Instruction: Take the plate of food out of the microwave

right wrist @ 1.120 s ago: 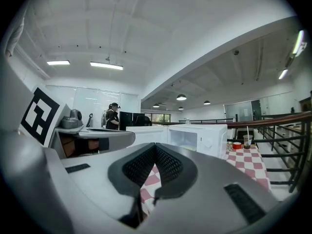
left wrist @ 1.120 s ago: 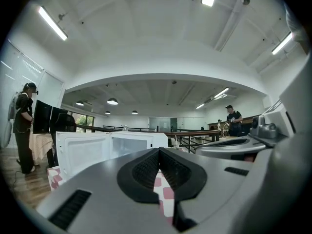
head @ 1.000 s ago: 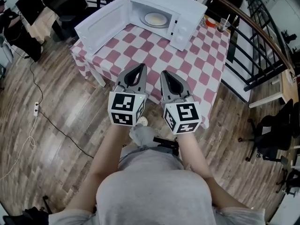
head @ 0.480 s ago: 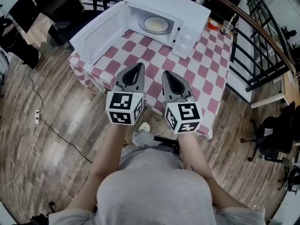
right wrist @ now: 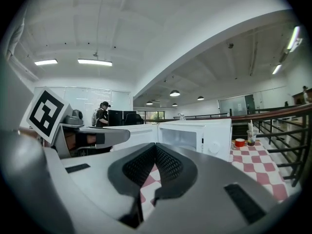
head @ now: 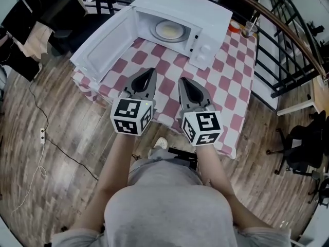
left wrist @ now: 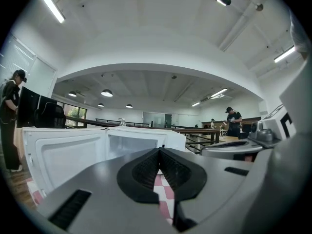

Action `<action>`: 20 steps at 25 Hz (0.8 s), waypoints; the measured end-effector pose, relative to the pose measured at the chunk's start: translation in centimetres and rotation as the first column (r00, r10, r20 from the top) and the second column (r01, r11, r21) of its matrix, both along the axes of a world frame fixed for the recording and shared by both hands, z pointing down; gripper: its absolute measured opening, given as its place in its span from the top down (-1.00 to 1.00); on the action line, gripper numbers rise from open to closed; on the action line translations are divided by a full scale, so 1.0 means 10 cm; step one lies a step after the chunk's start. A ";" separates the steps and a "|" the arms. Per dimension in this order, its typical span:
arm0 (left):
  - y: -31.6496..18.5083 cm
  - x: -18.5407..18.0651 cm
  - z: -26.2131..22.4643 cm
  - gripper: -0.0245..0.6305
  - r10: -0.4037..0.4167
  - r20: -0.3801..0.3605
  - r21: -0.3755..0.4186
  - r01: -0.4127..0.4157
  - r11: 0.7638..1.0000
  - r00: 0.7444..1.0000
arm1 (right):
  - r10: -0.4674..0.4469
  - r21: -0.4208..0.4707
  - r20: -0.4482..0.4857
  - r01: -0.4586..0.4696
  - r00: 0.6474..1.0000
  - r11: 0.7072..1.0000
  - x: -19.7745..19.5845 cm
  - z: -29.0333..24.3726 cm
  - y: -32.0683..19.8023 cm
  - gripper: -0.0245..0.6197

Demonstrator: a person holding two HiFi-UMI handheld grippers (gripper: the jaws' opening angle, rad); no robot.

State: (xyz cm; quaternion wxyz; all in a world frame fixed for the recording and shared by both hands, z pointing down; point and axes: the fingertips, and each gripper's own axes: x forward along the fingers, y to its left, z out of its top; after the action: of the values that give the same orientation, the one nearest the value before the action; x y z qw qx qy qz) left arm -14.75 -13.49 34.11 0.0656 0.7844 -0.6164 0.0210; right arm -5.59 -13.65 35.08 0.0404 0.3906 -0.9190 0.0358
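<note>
Head view: plate inside microwave, well beyond jaws.

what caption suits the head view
Left tongs and right tongs, shut and empty, face the open microwave holding the plate.

Head view: high overhead, facing steeply down on the microwave and bench.
Gripper views: low, level, side by side, facing the microwave.
Shared: microwave, bench.

Microwave smooth white casing; tablecloth checked cloth; floor wood planks, slight sheen.
</note>
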 end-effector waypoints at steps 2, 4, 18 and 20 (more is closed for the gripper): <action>-0.09 -0.04 0.01 0.92 0.004 -0.003 -0.010 -0.004 1.000 1.000 | 0.007 -0.007 0.003 -0.007 1.000 1.000 -0.03 0.02 -0.08 0.84; -0.17 -0.07 0.03 0.92 0.012 -0.003 -0.018 -0.012 1.000 1.000 | 0.013 -0.011 0.007 -0.013 1.000 1.000 -0.06 0.03 -0.16 0.84; -0.76 -0.08 0.07 0.92 0.111 -0.020 -0.032 -0.111 0.993 0.994 | 0.030 -0.019 0.014 -0.030 0.999 0.999 -0.30 0.06 -0.74 0.84; -0.83 -0.06 0.10 0.92 0.121 -0.019 -0.037 -0.122 0.992 0.992 | 0.032 -0.023 0.013 -0.032 0.999 0.999 -0.30 0.08 -0.80 0.84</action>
State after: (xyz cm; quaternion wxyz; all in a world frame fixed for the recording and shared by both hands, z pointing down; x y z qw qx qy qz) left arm -15.31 -21.81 35.12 0.0844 0.8193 -0.5664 0.0299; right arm -8.63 -21.64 35.92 0.0383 0.4046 -0.9123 0.0493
